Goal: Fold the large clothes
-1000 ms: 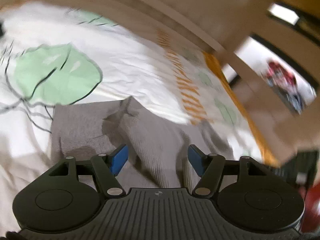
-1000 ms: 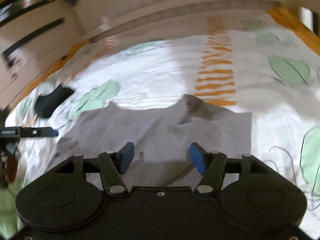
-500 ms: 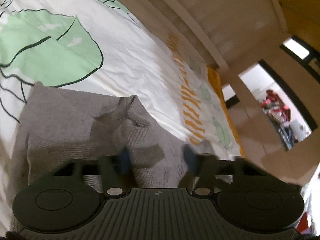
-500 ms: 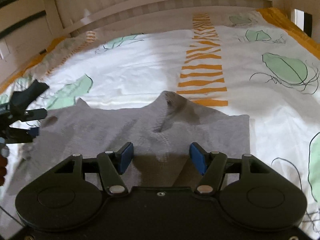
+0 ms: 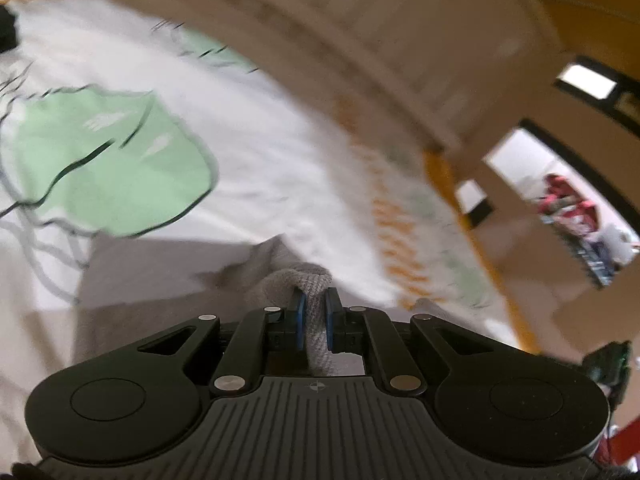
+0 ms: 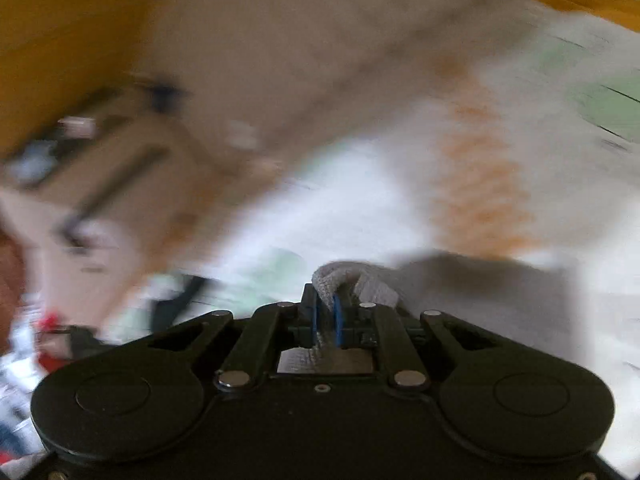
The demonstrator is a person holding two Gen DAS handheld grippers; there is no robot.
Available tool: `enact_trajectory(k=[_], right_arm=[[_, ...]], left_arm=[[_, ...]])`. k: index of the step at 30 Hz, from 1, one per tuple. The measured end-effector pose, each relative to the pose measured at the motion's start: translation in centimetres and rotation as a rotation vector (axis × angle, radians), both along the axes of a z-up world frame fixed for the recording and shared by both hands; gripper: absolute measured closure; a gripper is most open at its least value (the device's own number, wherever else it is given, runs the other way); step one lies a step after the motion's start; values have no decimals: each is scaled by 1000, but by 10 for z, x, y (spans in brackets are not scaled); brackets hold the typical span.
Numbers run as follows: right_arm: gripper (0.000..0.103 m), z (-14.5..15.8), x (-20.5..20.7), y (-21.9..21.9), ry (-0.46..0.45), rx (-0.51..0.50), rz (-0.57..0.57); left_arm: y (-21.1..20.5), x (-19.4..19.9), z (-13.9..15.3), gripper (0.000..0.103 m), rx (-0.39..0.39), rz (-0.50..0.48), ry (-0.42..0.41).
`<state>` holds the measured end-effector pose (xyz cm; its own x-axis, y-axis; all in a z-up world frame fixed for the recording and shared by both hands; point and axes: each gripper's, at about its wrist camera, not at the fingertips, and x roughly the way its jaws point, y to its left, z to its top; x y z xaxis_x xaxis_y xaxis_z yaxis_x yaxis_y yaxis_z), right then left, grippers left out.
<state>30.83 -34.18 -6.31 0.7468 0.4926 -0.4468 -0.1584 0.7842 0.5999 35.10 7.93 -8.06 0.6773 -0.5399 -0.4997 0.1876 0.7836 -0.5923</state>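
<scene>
A grey knit garment (image 5: 160, 280) lies on a bed with a white cover printed with green leaves (image 5: 108, 168). My left gripper (image 5: 313, 312) is shut on a bunched fold of the grey garment, which sticks up between the blue pads. In the right wrist view the grey garment (image 6: 480, 292) spreads to the right. My right gripper (image 6: 326, 314) is shut on another bunched fold of it. Both views are blurred by motion.
A wooden bed rail (image 5: 320, 40) runs along the far side of the bed. An orange striped band (image 6: 480, 184) crosses the cover. A doorway (image 5: 560, 200) shows at the right, and blurred furniture (image 6: 100, 168) and clutter at the left.
Both grippers were open over the grey garment; now both have shut on folds of it. Both views have swung and blurred.
</scene>
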Motion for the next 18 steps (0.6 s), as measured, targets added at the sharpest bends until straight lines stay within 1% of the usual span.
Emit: enact_trajectory(k=[1, 2, 4, 5, 6, 7, 8, 11, 13, 14, 15, 16, 17, 18], right_arm=[[81, -9, 2, -5, 74, -67, -55], [81, -19, 4, -9, 156, -139, -108], [81, -28, 5, -15, 237, -181, -146], [80, -27, 5, -17, 245, -179, -157], [75, -23, 3, -18, 234, -177, -172], [57, -17, 1, -17, 213, -185, -177], [49, -10, -1, -15, 184, -206, -181], [49, 13, -9, 5, 63, -300, -155], [49, 21, -11, 19, -4, -346, -117], [49, 23, -13, 27, -27, -357, -88], [48, 23, -11, 36, -43, -369, -53], [45, 23, -10, 46, -56, -385, -11], [42, 21, -10, 56, -57, -408, 24], [42, 16, -10, 65, -46, -441, 60]], left_arm=[[1, 1, -3, 94, 12, 11, 21], [3, 2, -6, 94, 27, 21, 40], [5, 4, -8, 94, 59, 32, 68], [6, 4, -7, 94, 69, 37, 70], [6, 4, -5, 94, 77, 40, 65], [5, 4, -3, 94, 88, 39, 61], [4, 3, 0, 94, 106, 40, 55], [-1, 0, 9, 93, 169, 39, 15], [-3, -2, 12, 91, 187, 42, -13], [-4, -3, 13, 88, 190, 40, -22], [-5, -2, 13, 79, 197, 37, -23], [-5, -2, 11, 76, 209, 33, -19], [-6, -1, 9, 76, 228, 32, -12], [-5, 1, 5, 76, 262, 36, 4]])
